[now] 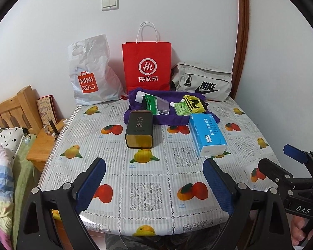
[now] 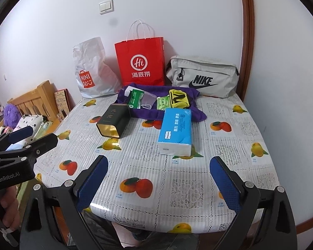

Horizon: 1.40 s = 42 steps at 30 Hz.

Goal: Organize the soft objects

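Left gripper (image 1: pixel 154 179): wide open, holding nothing. It hangs over the near edge of the table (image 1: pixel 148 191), well in front of the tin.
Right gripper (image 2: pixel 159 179): wide open too, holding nothing. It is over the near edge as well, in front of the tissue pack.
Tin (image 1: pixel 139 129): a dark box lying on its side in the middle of the table, its gold end facing us.
Tissue pack (image 1: pixel 206 134): blue and white, soft, lying flat to the right of the tin, not touching it.
Purple cloth (image 1: pixel 171 119): spread out just behind the tin. Its front edge touches the tin and the tissue pack.
On the cloth: a green packet (image 1: pixel 152 104), a clear pouch (image 1: pixel 163 106), a light green packet (image 1: pixel 182 108) and a yellow and black soft thing (image 1: pixel 195 104), all behind the tin.
Red bag (image 1: pixel 147 66): stands at the wall, behind the tin and the cloth.
White bag (image 1: pixel 91 73): left of the red bag, leaning on the wall.
Grey bag (image 1: pixel 202 82): right of the red bag, lying by the wall.
Bed (image 1: pixel 4 162): far left of the tin, beside the table.
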### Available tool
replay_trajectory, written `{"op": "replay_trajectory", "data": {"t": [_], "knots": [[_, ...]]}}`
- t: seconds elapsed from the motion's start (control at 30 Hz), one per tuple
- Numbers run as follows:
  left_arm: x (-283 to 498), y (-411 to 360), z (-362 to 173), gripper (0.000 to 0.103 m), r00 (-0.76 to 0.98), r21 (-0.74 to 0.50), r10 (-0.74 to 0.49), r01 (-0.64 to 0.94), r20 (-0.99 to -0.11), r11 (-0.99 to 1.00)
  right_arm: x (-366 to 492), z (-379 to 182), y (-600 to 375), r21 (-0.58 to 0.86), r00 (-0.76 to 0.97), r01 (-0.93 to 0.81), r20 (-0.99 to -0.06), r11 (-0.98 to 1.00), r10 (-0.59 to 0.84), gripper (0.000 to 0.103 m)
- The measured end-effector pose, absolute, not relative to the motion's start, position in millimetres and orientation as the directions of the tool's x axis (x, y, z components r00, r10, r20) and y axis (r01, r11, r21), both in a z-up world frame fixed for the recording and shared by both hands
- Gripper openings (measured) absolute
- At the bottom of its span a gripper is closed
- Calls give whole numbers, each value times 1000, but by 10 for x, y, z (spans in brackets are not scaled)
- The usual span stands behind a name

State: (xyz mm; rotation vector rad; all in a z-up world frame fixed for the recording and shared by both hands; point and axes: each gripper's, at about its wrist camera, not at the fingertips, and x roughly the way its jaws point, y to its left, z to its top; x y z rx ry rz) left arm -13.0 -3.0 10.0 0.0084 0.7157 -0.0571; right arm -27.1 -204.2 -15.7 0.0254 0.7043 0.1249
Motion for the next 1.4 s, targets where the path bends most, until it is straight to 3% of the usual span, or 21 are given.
{"op": "replay_trajectory", "data": {"t": [1.4], "knots": [[-170,-14,114,95,751,-14,-49,53,-659,998,-340,-122,-2038,60,760,-103,-639,993,117,97]]}}
